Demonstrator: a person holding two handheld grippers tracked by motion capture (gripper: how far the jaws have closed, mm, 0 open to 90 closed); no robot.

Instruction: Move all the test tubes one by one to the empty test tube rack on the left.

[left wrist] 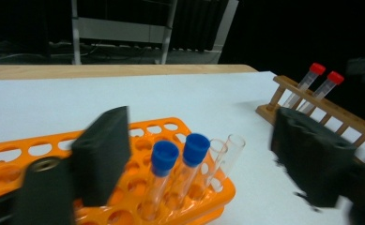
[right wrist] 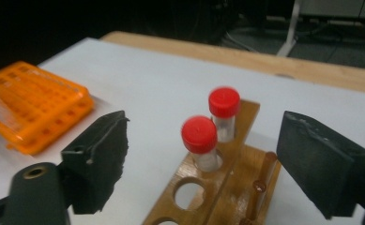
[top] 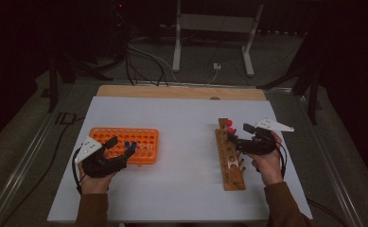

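Two clear tubes with blue caps (left wrist: pixel 180 152) are stood side by side in the orange rack (left wrist: pixel 34 150), near its end, tilted a bit. Right next to them, two uncapped clear tubes (left wrist: pixel 227 150) are slotted at the very edge of that rack, also leaning. Over on the wooden rack (right wrist: pixel 217 187), two tubes with red caps (right wrist: pixel 210 119) are parked upright in neighbouring holes at its far end, while the nearer holes are left open. The two racks are set well apart on the white tabletop.
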